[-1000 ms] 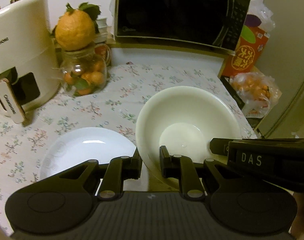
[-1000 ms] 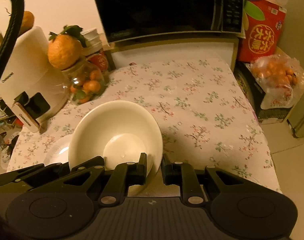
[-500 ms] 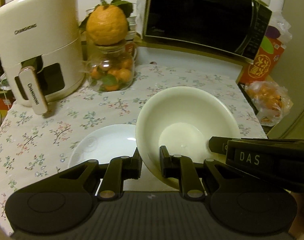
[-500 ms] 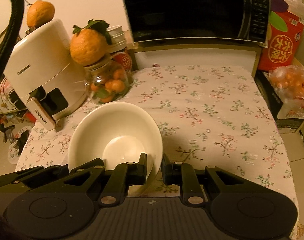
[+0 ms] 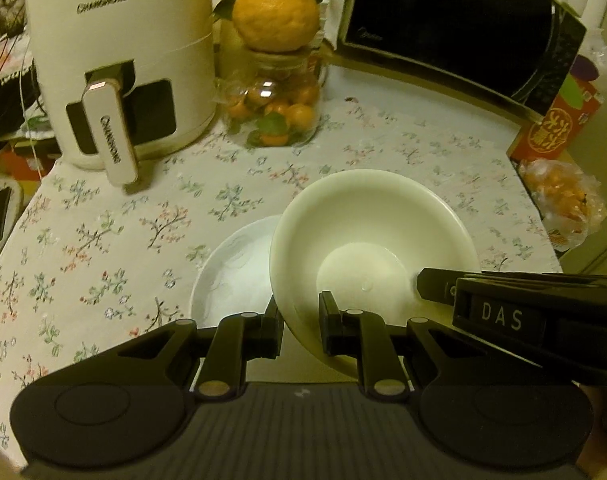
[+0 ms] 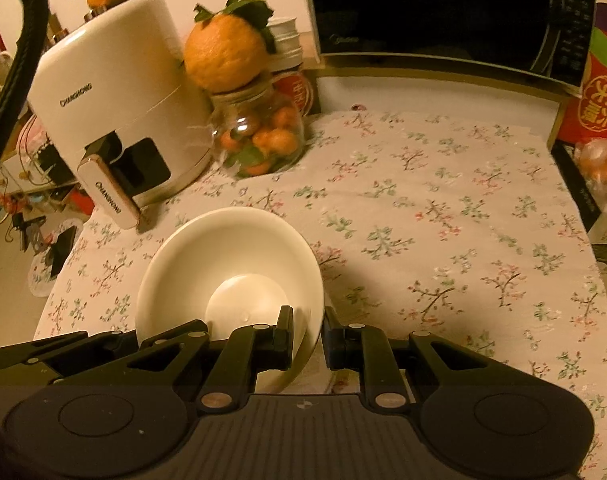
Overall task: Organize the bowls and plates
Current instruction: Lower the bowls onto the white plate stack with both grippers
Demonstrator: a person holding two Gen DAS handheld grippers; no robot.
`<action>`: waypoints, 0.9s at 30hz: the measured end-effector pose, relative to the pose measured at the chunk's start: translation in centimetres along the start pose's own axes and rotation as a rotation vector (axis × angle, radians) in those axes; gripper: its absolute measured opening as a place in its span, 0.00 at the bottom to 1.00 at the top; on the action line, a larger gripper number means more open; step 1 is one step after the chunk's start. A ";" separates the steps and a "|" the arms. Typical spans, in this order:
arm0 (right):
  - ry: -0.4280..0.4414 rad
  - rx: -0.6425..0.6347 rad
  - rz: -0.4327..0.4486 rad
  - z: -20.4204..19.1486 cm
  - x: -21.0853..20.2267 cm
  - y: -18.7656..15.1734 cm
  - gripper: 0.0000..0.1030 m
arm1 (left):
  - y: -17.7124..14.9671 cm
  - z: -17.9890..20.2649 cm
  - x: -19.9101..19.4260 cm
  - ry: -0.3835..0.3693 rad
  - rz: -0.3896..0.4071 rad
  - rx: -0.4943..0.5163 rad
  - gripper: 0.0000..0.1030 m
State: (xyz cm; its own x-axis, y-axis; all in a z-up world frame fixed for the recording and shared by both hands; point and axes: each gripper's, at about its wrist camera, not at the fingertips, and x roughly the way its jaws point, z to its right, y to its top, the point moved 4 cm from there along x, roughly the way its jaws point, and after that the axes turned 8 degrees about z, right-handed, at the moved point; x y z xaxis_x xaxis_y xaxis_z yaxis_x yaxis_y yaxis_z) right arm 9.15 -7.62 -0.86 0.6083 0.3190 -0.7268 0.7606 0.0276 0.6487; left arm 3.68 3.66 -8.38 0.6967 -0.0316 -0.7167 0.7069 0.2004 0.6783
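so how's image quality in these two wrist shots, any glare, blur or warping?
Left wrist: warm yellow cast, glare spots on the glass jar, strong fisheye bend on the microwave, slight softness overall, and the bowl reads clearly. Right wrist: same dim orange light, dark shadow on the tablecloth right of the bowl, corners vignetted, the air fryer leaning from distortion.

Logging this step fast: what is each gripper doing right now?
Left gripper: closed on the near rim of the cream bowl.
Right gripper: closed on the same bowl's rim on its other side.
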 end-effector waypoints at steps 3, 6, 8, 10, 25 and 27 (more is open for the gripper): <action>0.010 0.001 -0.028 -0.3 0.7 -0.2 0.15 | -0.3 -0.7 0.4 0.005 -0.025 -0.014 0.15; 0.018 0.000 -0.056 -0.7 1.3 -0.5 0.15 | -0.4 -1.3 0.8 0.015 -0.039 -0.025 0.15; 0.023 0.001 -0.071 -0.9 1.7 -0.7 0.15 | -0.5 -1.6 1.1 0.024 -0.045 -0.029 0.15; 0.027 0.003 -0.085 -1.2 2.1 -0.8 0.15 | -0.5 -1.9 1.4 0.028 -0.055 -0.037 0.15; 0.037 0.086 -0.174 -1.1 4.5 -1.7 0.16 | -0.7 -2.5 3.0 0.048 -0.081 -0.032 0.16; 0.037 0.090 -0.175 -1.1 4.5 -1.7 0.16 | -0.7 -2.5 3.0 0.048 -0.081 -0.031 0.16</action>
State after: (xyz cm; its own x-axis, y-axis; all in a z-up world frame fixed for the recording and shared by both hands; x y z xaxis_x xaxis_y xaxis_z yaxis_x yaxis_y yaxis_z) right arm 10.36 -5.15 -4.95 0.4575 0.3516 -0.8167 0.8722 0.0013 0.4891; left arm 4.95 5.90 -11.46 0.6305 -0.0019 -0.7762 0.7558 0.2295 0.6133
